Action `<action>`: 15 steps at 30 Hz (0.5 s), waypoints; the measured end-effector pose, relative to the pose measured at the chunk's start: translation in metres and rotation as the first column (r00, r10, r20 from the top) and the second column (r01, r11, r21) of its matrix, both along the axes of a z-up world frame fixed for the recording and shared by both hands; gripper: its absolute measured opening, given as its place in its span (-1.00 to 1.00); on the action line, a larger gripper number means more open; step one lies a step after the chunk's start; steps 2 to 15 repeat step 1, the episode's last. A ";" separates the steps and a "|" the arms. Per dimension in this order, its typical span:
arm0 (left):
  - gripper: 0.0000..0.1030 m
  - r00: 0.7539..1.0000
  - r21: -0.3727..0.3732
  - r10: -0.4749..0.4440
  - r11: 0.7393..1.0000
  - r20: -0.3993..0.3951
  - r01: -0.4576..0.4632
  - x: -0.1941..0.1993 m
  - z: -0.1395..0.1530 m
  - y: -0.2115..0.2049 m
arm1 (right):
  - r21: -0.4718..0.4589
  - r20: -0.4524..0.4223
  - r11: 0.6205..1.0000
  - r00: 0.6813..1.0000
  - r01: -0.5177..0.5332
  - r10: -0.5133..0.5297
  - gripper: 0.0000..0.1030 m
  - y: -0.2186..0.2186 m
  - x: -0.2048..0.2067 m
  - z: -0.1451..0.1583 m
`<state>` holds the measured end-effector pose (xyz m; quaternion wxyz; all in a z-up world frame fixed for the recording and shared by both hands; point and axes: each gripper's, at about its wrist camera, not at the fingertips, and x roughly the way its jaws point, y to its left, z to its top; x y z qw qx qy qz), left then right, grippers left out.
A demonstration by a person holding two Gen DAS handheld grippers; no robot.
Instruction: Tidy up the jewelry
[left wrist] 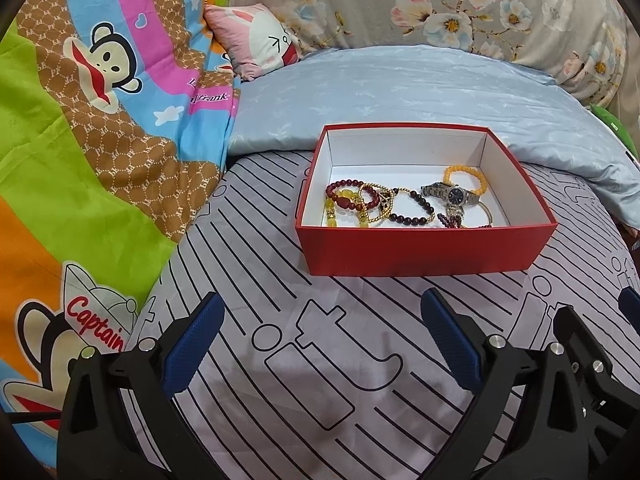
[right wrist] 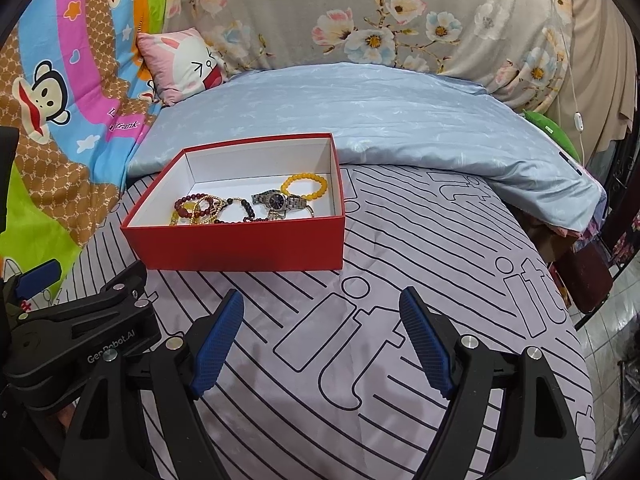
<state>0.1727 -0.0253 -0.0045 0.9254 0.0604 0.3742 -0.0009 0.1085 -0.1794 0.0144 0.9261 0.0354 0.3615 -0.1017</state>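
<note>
Two pairs of tongs hang side by side above a bed, both spread wide and holding nothing. The left tongs (left wrist: 320, 344), with blue ribbed pads on black arms, stand open over the pale sheet (left wrist: 340, 380) printed with black stripes and block letters. The right tongs (right wrist: 322, 344) are likewise open, their pads well apart and clear of any object; in the right wrist view the left pair shows at the lower left edge.

Beyond both pairs sits a red box (left wrist: 424, 250), lidless and white inside, resting on the striped sheet. The jewelry lies in a loose heap on its floor: a dark red bead bracelet (left wrist: 352, 196) and yellow beads (left wrist: 332, 214) to the left, a dark bead bracelet (left wrist: 416, 210) in the middle, a silver wristwatch (left wrist: 450, 194) with a dark face to the right, and an orange bead bracelet (left wrist: 466, 180) just behind the watch. Several strands overlap, so their exact number cannot be told.

Behind the box lies a light blue quilt (left wrist: 420, 88), then grey floral bedding (left wrist: 440, 4). A cartoon-monkey blanket (left wrist: 80, 140) covers the left side, with a small pink rabbit pillow (left wrist: 256, 40) tucked beside it.
</note>
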 end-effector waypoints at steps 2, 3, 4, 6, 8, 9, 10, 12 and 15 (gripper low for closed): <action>0.83 1.000 0.000 -0.002 1.000 0.002 0.002 0.000 0.000 0.000 | 0.001 0.000 1.000 1.000 0.001 -0.001 0.49 0.000 0.000 0.000; 0.83 1.000 0.000 -0.002 1.000 0.002 0.002 0.000 0.000 0.000 | 0.001 0.000 1.000 1.000 0.001 -0.001 0.49 0.000 0.000 0.000; 0.83 1.000 0.000 -0.002 1.000 0.002 0.002 0.000 0.000 0.000 | 0.001 0.000 1.000 1.000 0.001 -0.001 0.49 0.000 0.000 0.000; 0.83 1.000 0.000 -0.002 1.000 0.002 0.002 0.000 0.000 0.000 | 0.001 0.000 1.000 1.000 0.001 -0.001 0.49 0.000 0.000 0.000; 0.83 1.000 0.000 -0.002 1.000 0.002 0.002 0.000 0.000 0.000 | 0.001 0.000 1.000 1.000 0.001 -0.001 0.49 0.000 0.000 0.000; 0.83 1.000 0.000 -0.002 1.000 0.002 0.002 0.000 0.000 0.000 | 0.001 0.000 1.000 1.000 0.001 -0.001 0.49 0.000 0.000 0.000; 0.83 1.000 0.000 -0.002 1.000 0.002 0.002 0.000 0.000 0.000 | 0.001 0.000 1.000 1.000 0.001 -0.001 0.49 0.000 0.000 0.000; 0.83 1.000 0.000 -0.002 1.000 0.002 0.002 0.000 0.000 0.000 | 0.001 0.000 1.000 1.000 0.001 -0.001 0.49 0.000 0.000 0.000; 0.83 1.000 0.000 -0.002 1.000 0.002 0.002 0.000 0.000 0.000 | 0.001 0.000 1.000 1.000 0.001 -0.001 0.49 0.000 0.000 0.000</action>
